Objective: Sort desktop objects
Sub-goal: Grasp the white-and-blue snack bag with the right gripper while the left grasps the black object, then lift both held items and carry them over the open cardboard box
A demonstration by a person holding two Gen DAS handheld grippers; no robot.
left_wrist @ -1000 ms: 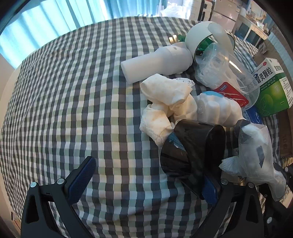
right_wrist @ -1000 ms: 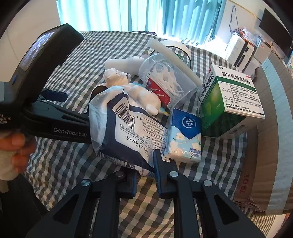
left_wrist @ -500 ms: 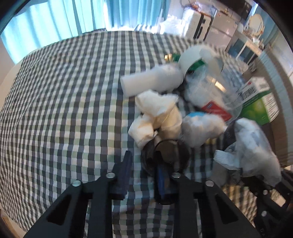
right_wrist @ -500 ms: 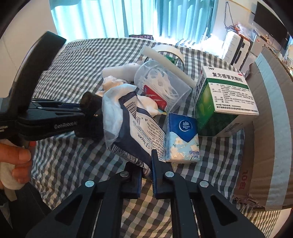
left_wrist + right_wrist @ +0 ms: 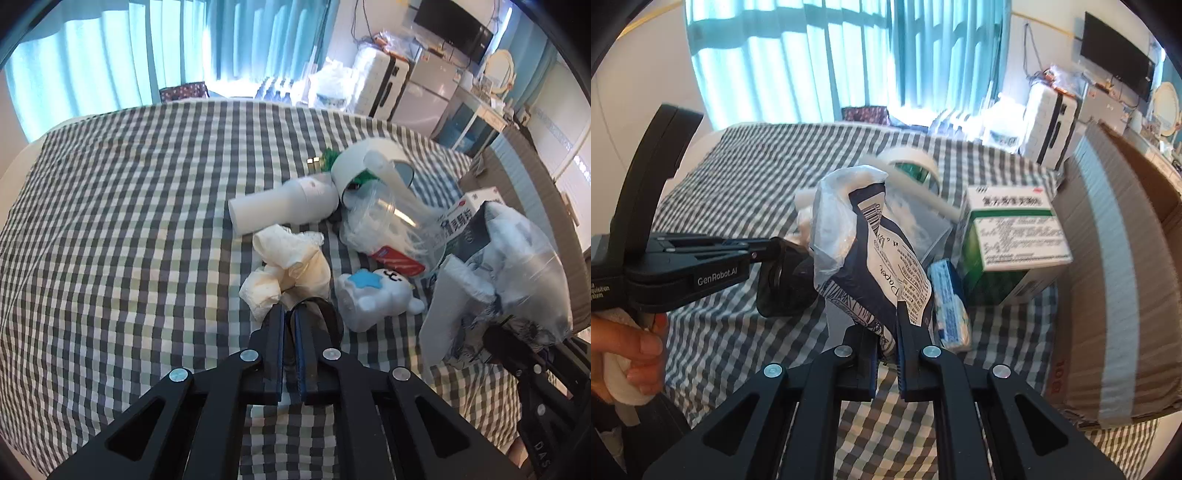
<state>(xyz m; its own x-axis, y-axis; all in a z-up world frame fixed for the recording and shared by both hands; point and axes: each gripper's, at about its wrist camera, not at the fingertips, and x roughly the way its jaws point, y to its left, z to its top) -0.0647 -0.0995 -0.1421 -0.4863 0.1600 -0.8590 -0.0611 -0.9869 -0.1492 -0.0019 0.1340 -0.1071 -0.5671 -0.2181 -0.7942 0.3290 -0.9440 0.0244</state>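
The cloth (image 5: 129,221) was checked grey, white and pale green. The cup (image 5: 783,280) was black; the wrapper (image 5: 882,273) navy and white; the far box (image 5: 1008,243) green and white; the plush (image 5: 373,295) white with a blue star; the curtains (image 5: 812,66) teal.

- The left gripper (image 5: 290,314) has black angular arms, silver round screws, and blue-edged pads.
- Its side bears white "GenRobot.AI" lettering.
- The right gripper (image 5: 886,328) has the same build.
- A white cloth wraps the left hand (image 5: 624,354).
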